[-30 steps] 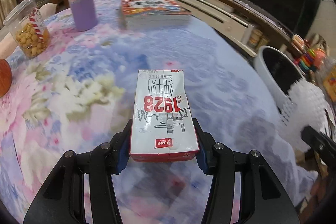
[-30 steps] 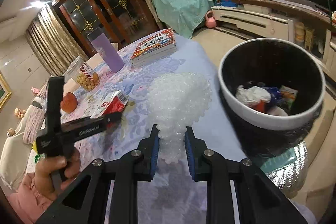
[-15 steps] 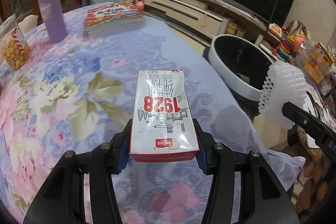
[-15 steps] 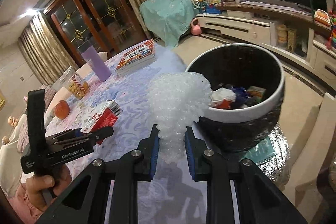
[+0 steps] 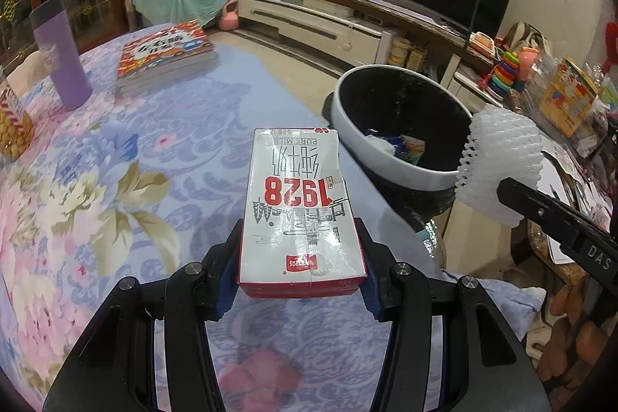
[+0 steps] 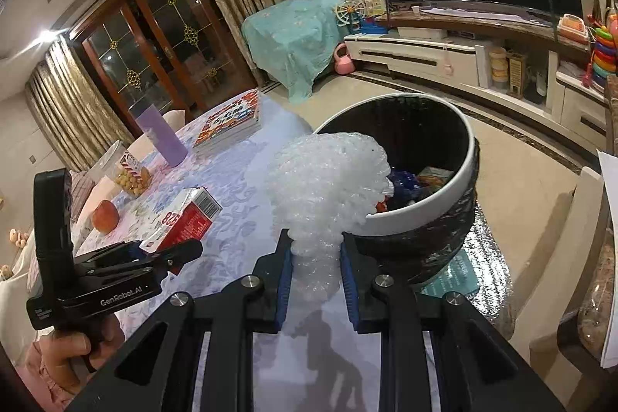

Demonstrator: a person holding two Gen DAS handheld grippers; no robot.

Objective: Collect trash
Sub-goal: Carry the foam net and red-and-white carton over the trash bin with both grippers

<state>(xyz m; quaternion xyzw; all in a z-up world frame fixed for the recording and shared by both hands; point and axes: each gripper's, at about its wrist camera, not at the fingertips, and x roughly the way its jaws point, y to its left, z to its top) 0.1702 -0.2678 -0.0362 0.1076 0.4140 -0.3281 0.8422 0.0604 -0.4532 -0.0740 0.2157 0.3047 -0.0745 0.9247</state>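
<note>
floral tablecloth (image 5: 116,188) | left jaws grip "1928 pure milk" carton (image 5: 299,215); right jaws grip foam net (image 6: 324,188)

The carton (image 5: 301,219) sits between the left gripper's (image 5: 301,269) pads, above the worktop (image 5: 116,180) near its edge. The bin (image 5: 401,126) stands on the floor just past that edge, right of the carton, with trash (image 6: 417,184) in its bottom. The foam net (image 6: 328,188) is clamped in the right gripper (image 6: 316,277), over the worktop edge and in front of the bin's rim. Farther back on the worktop lie the books (image 5: 166,53), with the cup (image 5: 61,60) left of them and the jar (image 5: 11,126) left again, nearer. In the right view an apple (image 6: 104,215) rests nearer than the jar.
</note>
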